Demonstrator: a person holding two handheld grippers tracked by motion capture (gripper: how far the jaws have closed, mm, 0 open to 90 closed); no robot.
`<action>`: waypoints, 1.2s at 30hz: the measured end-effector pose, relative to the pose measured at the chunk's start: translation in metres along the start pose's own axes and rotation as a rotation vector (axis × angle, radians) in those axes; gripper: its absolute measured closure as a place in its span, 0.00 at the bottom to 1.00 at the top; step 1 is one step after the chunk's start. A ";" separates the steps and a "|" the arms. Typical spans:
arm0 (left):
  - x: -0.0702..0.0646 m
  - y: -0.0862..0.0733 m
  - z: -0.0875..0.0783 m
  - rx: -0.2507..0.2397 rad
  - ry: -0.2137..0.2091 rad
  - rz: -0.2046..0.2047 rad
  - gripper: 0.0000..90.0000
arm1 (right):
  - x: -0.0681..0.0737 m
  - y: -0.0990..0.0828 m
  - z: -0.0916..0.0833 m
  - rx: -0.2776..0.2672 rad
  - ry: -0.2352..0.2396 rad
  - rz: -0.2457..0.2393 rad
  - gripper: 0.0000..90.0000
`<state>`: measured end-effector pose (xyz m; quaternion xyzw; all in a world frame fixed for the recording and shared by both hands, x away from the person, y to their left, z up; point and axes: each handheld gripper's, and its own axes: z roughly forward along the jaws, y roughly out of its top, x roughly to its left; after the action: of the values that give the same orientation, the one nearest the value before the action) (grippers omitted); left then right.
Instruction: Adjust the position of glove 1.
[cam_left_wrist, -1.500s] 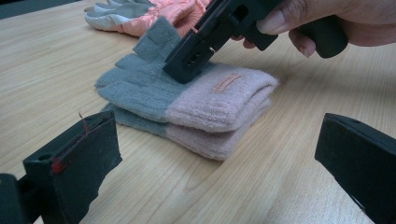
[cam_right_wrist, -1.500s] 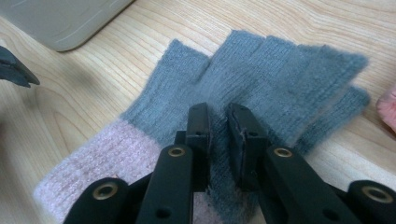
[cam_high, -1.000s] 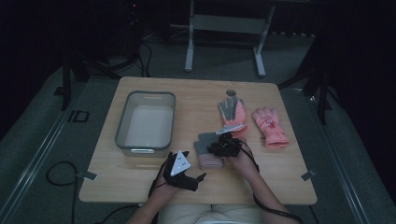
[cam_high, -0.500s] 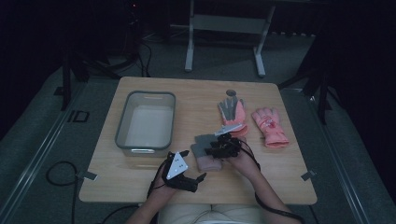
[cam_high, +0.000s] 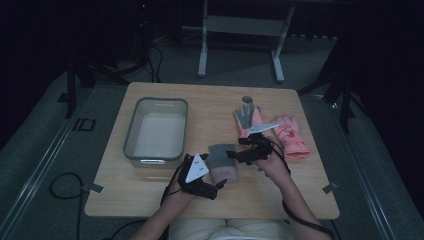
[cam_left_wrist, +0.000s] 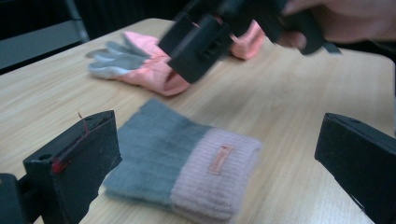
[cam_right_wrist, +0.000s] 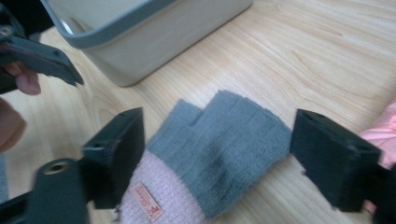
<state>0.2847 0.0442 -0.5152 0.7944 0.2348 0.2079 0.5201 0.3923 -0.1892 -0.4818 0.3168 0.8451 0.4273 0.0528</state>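
A knit glove (cam_high: 222, 162), grey at the fingers and pink at the cuff with a small label, lies flat on the wooden table (cam_high: 200, 100). In the left gripper view my left gripper (cam_left_wrist: 217, 135) is open and hangs just above the knit glove (cam_left_wrist: 187, 163) without touching it. My right gripper (cam_right_wrist: 224, 140) is also open; its jaws have just been opening, and the glove (cam_right_wrist: 224, 140) lies loose on the table below them. In the high view the left gripper (cam_high: 217, 186) is at the glove's near side and the right gripper (cam_high: 237, 154) at its right.
A grey bin (cam_high: 155, 132) stands left of the glove, its wall (cam_right_wrist: 154, 32) close by in the right gripper view. Two pink gloves (cam_high: 247, 120) (cam_high: 291, 136) lie to the right. A small dark round thing (cam_high: 247, 99) sits behind them.
The right gripper's jaws have opened and let go of the knit glove. Both grippers have lifted a little above it.
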 end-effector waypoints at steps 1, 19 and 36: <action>-0.002 0.002 0.005 0.041 0.025 0.042 0.00 | -0.001 0.001 -0.001 -0.005 0.009 0.007 0.15; -0.003 -0.012 0.052 0.298 -0.107 0.288 0.23 | -0.027 0.008 0.035 0.099 -0.096 0.059 0.63; -0.002 -0.025 0.057 0.321 -0.047 0.353 0.54 | -0.039 -0.003 0.078 0.218 -0.151 0.071 0.36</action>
<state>0.3119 0.0103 -0.5599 0.9004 0.1100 0.2369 0.3479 0.4501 -0.1595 -0.5410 0.3815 0.8684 0.3096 0.0667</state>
